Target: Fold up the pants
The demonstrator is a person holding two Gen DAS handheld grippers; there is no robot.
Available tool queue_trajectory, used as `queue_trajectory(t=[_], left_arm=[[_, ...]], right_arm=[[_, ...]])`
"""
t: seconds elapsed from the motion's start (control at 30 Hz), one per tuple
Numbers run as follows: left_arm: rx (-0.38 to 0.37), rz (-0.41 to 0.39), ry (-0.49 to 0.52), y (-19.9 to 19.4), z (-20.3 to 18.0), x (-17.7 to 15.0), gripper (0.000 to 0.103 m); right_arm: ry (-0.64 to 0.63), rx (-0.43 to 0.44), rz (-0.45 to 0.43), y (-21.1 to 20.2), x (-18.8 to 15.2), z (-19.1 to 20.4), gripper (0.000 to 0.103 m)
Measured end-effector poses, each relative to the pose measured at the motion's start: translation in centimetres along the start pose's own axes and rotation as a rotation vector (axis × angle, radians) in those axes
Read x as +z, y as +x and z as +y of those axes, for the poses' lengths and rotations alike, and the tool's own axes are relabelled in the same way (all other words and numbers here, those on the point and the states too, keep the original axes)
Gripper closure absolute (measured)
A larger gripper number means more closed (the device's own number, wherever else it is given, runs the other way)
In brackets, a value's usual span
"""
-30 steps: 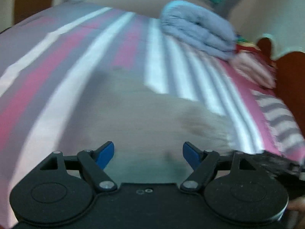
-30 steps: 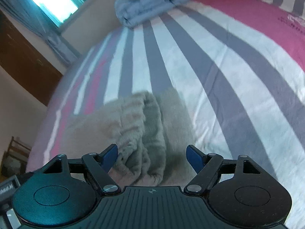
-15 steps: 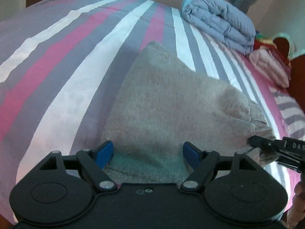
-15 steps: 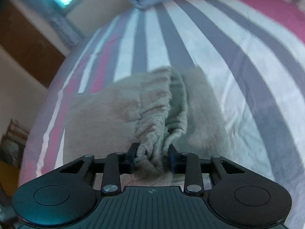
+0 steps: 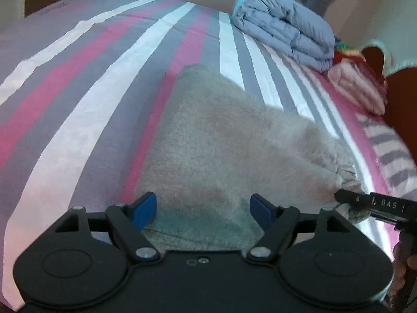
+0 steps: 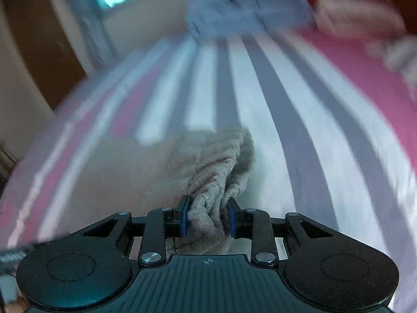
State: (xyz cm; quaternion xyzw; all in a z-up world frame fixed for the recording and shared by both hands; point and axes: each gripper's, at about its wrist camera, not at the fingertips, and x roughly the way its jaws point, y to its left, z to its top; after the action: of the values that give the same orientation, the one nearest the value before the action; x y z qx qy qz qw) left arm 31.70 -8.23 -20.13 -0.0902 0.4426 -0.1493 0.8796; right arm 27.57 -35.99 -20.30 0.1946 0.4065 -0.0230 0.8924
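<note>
Beige fleece pants (image 5: 221,143) lie flat on the striped bed sheet (image 5: 78,104). My left gripper (image 5: 203,208) is open just above their near edge, blue fingertips (image 5: 144,208) wide apart with cloth spanning the gap below. In the right wrist view my right gripper (image 6: 208,219) is shut on the bunched, gathered waistband of the pants (image 6: 216,167), both blue pads pressing the fabric. The left wrist view shows the right gripper (image 5: 365,203) pinching that same corner at the right. The right wrist view is blurred.
A folded blue-grey duvet (image 5: 284,28) and a folded pink cloth (image 5: 357,88) lie at the far end of the bed by a wooden headboard (image 5: 401,99). A brown wardrobe (image 6: 39,47) stands to the left. A hand (image 5: 401,266) shows at the lower right.
My right gripper went from open over the waistband to shut on it, then rolled and shifted sideways. My left gripper sank closer to the pants, still open.
</note>
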Motion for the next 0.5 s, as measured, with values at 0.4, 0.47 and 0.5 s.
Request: queue_trajectory(t=[0.4,0.47,0.5], left_arm=[[-0.017,-0.009,-0.015,-1.0,-0.2,0.9,0.032],[-0.004,0.026,-0.012,-0.1,0.0,0.2,0.032],[0.003,0.029,-0.001,0.1,0.1,-0.3,0.032]], right_arm=[[-0.077,-0.028,-0.201,-5.1,0.7,2.6,0.06],[-0.124,-0.018,-0.165,-4.0,-0.1,4.0,0.06],[-0.145,-0.033,-0.138,-3.0,-0.8,4.4,0.06]])
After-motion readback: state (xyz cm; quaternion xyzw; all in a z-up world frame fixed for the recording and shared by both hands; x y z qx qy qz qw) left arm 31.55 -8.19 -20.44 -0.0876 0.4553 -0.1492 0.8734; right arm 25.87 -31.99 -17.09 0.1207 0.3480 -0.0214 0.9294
